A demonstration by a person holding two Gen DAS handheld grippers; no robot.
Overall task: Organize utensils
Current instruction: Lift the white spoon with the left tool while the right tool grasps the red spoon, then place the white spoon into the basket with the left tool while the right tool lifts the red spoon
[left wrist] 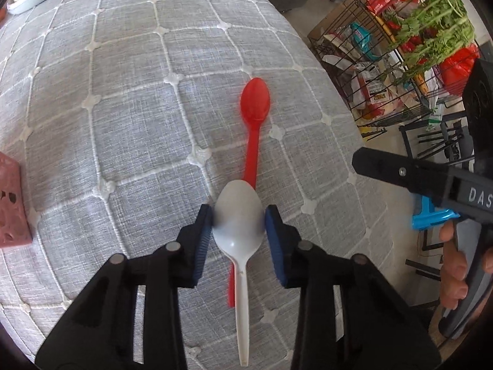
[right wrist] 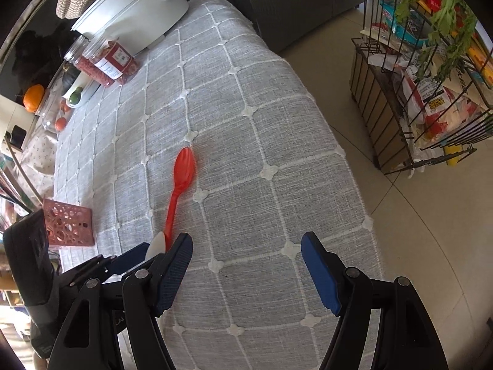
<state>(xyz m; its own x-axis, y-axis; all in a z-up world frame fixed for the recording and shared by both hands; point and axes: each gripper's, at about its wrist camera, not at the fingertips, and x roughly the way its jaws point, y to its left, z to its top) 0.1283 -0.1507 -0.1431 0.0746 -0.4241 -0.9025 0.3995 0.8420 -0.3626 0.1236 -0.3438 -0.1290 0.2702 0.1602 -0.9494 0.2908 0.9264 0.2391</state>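
Note:
My left gripper (left wrist: 238, 219) is shut on the bowl of a white plastic spoon (left wrist: 238, 246), its handle pointing back toward the camera. A red plastic spoon (left wrist: 254, 114) lies on the grey quilted tablecloth (left wrist: 123, 108) just beyond and partly under the white one. In the right wrist view the red spoon (right wrist: 181, 178) lies left of centre, with the white spoon's tip (right wrist: 157, 243) held in the left gripper beside it. My right gripper (right wrist: 246, 246) is open and empty above the table's near right part.
A pink perforated holder (right wrist: 69, 226) stands at the table's left; it shows at the left edge of the left wrist view (left wrist: 12, 203). Jars (right wrist: 107, 61), a white pot (right wrist: 135, 15) and fruit sit at the far end. A wire rack (right wrist: 425, 92) with groceries stands on the floor to the right.

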